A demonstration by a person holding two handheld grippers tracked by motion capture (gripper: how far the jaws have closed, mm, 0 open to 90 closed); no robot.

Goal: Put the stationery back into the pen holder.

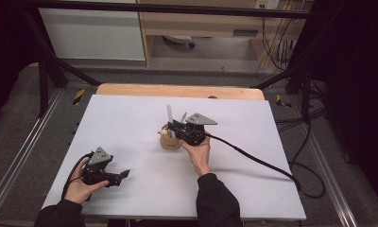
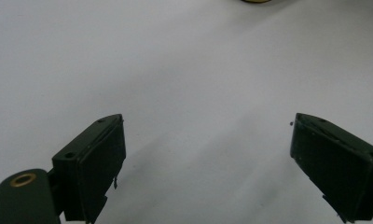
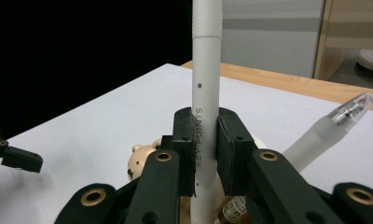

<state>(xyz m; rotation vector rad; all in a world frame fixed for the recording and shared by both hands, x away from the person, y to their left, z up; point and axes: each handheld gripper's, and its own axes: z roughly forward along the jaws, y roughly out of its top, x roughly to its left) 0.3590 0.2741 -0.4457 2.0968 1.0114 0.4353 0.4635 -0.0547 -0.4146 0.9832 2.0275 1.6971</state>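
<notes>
**White pen gripped over the bear-shaped holder**

The right gripper (image 3: 205,154) is clamping an upright white pen (image 3: 206,84) between its pads, holding it just over a tan pen holder (image 1: 169,141) with a little bear face, near the middle of the white table (image 1: 130,127). A frosted pen (image 3: 327,130) is leaning in that holder, tilting right. At the near left, the left gripper (image 1: 123,174) is resting low with its jaws spread wide, gripping nothing.
</notes>
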